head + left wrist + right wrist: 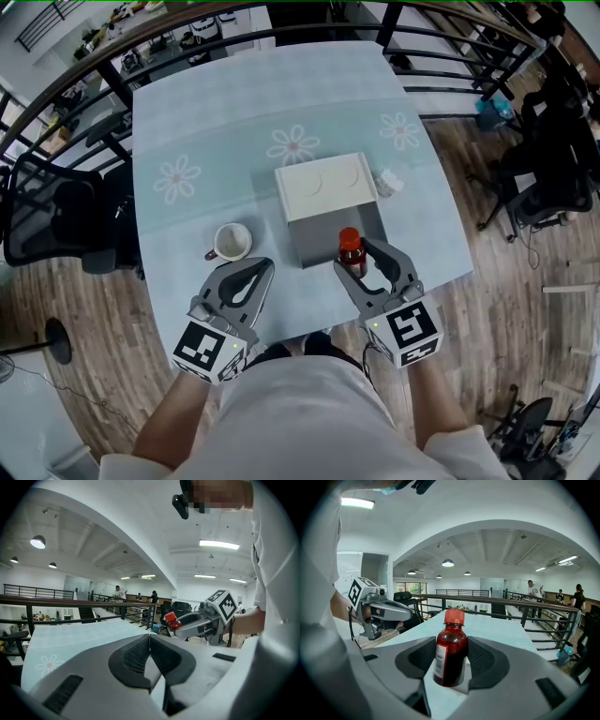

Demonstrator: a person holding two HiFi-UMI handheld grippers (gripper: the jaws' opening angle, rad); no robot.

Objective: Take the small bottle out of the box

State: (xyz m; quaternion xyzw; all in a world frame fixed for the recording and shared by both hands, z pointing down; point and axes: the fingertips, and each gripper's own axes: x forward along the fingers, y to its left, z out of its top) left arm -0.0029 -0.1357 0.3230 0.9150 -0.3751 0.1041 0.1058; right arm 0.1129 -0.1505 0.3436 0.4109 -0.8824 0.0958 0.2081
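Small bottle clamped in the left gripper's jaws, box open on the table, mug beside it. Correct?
One error: the small bottle is clamped in the right gripper's jaws, not the left's, as the right gripper view shows. The left gripper has its jaws together on nothing. The rest holds: the box sits open on the table, with the mug beside it.

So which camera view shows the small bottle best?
The right gripper view: the bottle stands large and upright in the right gripper, red cap and label clear. The head view shows it small from above, by the box. The left gripper view shows only its red cap, far off.
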